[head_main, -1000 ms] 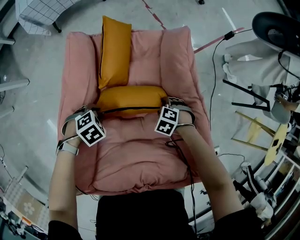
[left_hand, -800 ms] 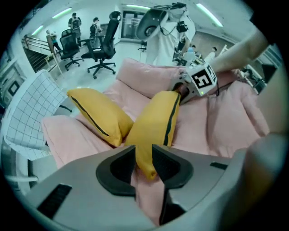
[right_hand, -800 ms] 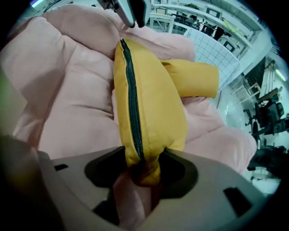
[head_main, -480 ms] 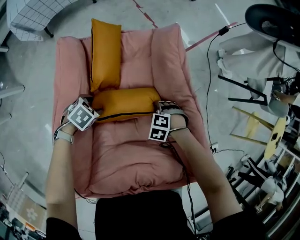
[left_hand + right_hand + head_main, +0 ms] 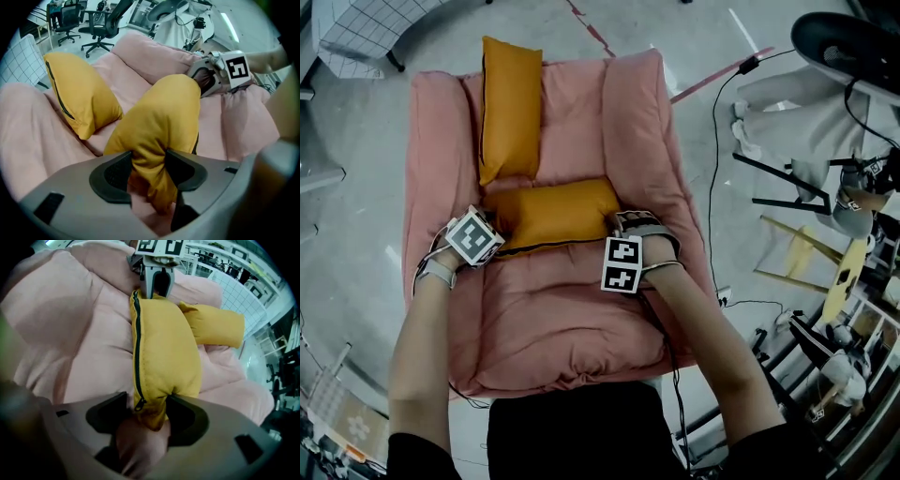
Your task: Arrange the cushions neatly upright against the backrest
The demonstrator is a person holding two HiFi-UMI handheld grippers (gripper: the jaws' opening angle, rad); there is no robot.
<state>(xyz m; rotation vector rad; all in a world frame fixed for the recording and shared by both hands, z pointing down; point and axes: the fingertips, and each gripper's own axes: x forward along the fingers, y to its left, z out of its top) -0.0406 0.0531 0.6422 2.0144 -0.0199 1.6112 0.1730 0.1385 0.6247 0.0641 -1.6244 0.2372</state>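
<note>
The sofa (image 5: 628,122) sits as it did a second ago. The upright cushion (image 5: 511,108) leans untouched at the left of the backrest (image 5: 572,94) (that one looks done). The flat cushion (image 5: 553,214) lies crosswise where the seat (image 5: 572,309) meets the backrest, its left end tipped a little nearer you.

What has changed is your hold on it. A second ago both claws sat along its front edge; now each has an end. Your left claw (image 5: 149,171) has swung round and dropped onto the left end. Its jaws have just been opening and stand wide, the bunched corner filling the gap and pressing on both pads. Your right claw (image 5: 149,416) has also just been opening a little. It grips the right end, with the zipper pull (image 5: 137,404) tucked beside one pad.

To my eye you now have it by both ends, ready to lift and stand beside the first. Soft stuffing in a wide grip may slip, so raise both ends together.
</note>
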